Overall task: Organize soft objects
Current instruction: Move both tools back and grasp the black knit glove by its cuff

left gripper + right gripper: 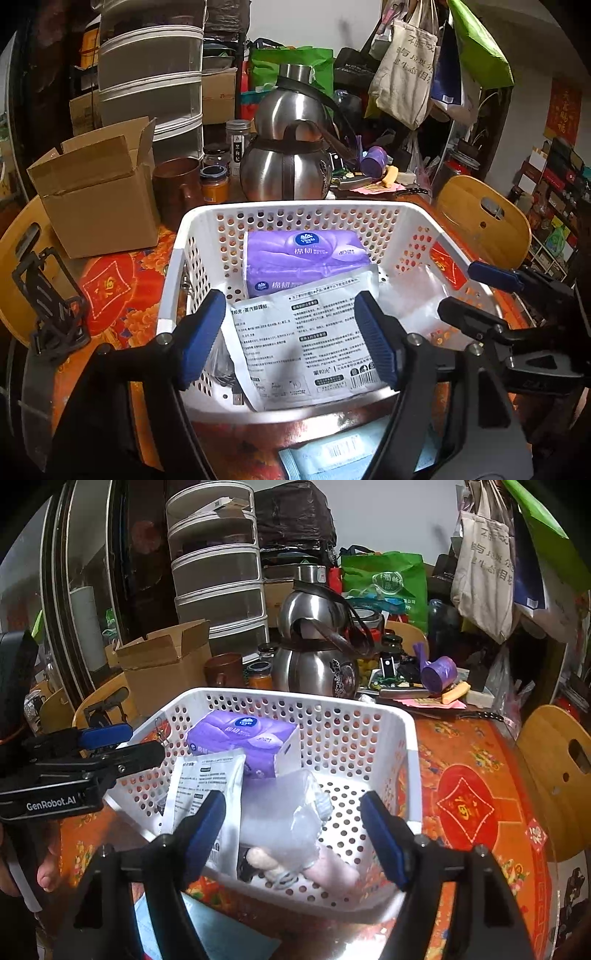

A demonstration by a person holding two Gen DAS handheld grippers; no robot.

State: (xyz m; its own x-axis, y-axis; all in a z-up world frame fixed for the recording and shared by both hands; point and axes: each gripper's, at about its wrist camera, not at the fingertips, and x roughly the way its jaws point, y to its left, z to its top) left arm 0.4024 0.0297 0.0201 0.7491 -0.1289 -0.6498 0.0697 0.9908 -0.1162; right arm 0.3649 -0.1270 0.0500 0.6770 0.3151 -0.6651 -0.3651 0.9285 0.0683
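Note:
A white perforated basket stands on the red patterned table. Inside lie a purple tissue pack, a white printed pouch, a clear plastic bag and a pink plush item. My left gripper is open and empty over the basket's near rim. My right gripper is open and empty over the basket's near side. A light blue packet lies on the table in front of the basket.
Behind the basket stand a steel kettle, an open cardboard box, a brown mug and jars. Wooden chairs flank the table. Hanging bags crowd the back right.

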